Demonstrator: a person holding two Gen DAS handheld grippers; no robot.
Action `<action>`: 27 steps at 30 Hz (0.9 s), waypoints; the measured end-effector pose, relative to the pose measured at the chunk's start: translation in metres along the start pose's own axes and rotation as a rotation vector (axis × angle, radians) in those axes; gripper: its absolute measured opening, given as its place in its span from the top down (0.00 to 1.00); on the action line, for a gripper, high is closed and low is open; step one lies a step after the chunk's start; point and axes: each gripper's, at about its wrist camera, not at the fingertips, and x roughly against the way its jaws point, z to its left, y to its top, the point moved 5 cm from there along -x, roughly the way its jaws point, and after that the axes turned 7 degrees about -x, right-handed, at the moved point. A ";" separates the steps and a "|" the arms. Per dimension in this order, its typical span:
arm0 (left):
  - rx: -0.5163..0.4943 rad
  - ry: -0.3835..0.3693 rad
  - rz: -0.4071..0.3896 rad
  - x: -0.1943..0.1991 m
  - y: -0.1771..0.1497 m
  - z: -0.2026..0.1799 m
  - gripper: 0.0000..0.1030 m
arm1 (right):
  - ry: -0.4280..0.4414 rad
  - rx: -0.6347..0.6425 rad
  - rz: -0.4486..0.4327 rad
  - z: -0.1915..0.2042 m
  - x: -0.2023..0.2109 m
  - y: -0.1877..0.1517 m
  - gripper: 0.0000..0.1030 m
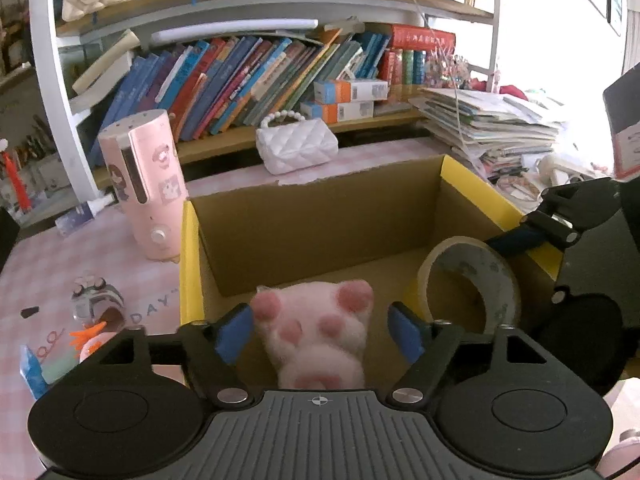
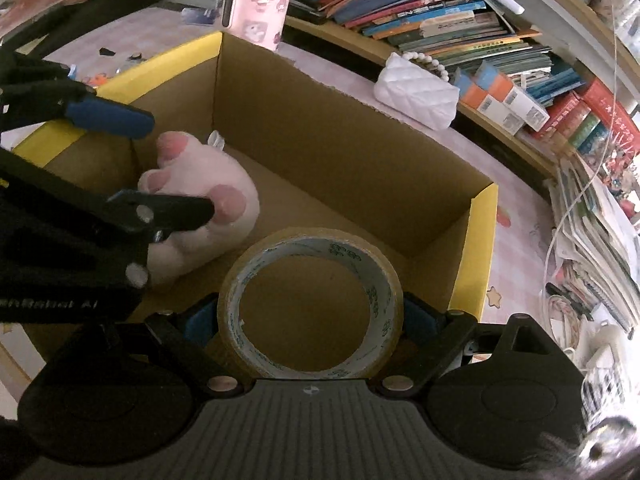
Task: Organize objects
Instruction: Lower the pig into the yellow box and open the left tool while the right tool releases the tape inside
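Plush paw toy [image 1: 316,332], glossy tape ring [image 2: 310,304], corrugated cardboard box [image 1: 320,216]

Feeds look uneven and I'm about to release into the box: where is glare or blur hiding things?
Left wrist view: window glare whites out the upper right; the plush paw and cardboard box stay sharp, and shelves bow from fisheye. Right wrist view: evenly lit, the tape roll is crisp, but the bottom right corner is smeared.
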 end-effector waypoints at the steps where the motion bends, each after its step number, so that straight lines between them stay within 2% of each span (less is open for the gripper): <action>1: 0.002 0.023 -0.017 0.004 0.000 0.000 0.15 | -0.005 -0.001 -0.012 0.000 0.001 0.000 0.10; 2: 0.004 0.039 -0.032 0.008 0.001 0.000 0.10 | -0.010 -0.002 -0.027 0.000 0.003 0.000 0.10; 8: 0.055 0.038 -0.106 0.039 0.003 0.009 0.03 | -0.028 -0.056 -0.124 -0.004 0.023 0.001 0.04; 12: 0.099 0.048 -0.145 0.064 0.000 0.015 0.02 | -0.027 -0.098 -0.183 -0.001 0.045 0.004 0.04; 20: 0.132 0.052 -0.202 0.113 -0.020 0.019 0.00 | -0.103 -0.255 -0.270 0.009 0.092 -0.010 0.04; 27: 0.157 0.082 -0.208 0.146 -0.049 0.027 0.00 | -0.182 -0.459 -0.345 0.021 0.129 -0.034 0.03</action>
